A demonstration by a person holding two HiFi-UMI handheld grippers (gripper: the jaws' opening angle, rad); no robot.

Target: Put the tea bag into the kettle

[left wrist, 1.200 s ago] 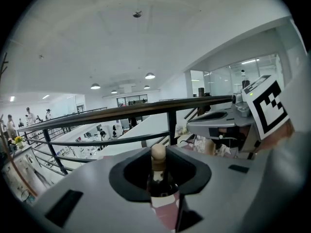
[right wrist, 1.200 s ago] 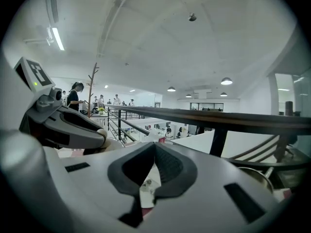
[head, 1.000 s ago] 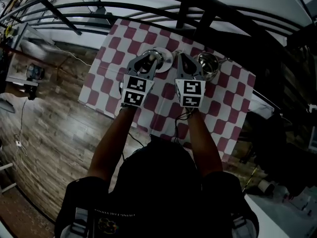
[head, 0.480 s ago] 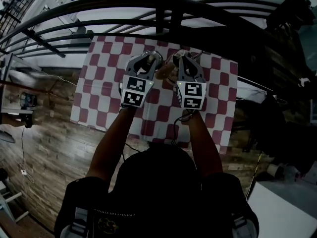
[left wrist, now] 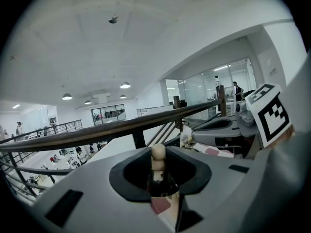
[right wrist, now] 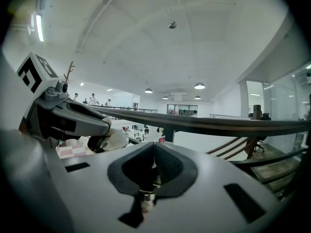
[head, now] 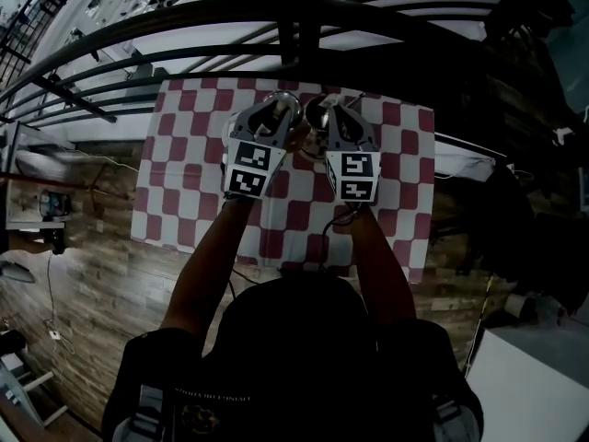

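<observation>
The left gripper [left wrist: 158, 176] clasps the kettle lid [right wrist: 104, 142] by its knob [left wrist: 158, 154], holding it clear at nine o'clock of the right gripper [right wrist: 153, 174]. The right gripper's jaws pinch the tea bag [left wrist: 186, 136], presumably for dropping into the opened kettle, which I can't pick out.

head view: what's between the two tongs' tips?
A shiny steel kettle sits between the left tongs and the right tongs, seen in the head view.
</observation>
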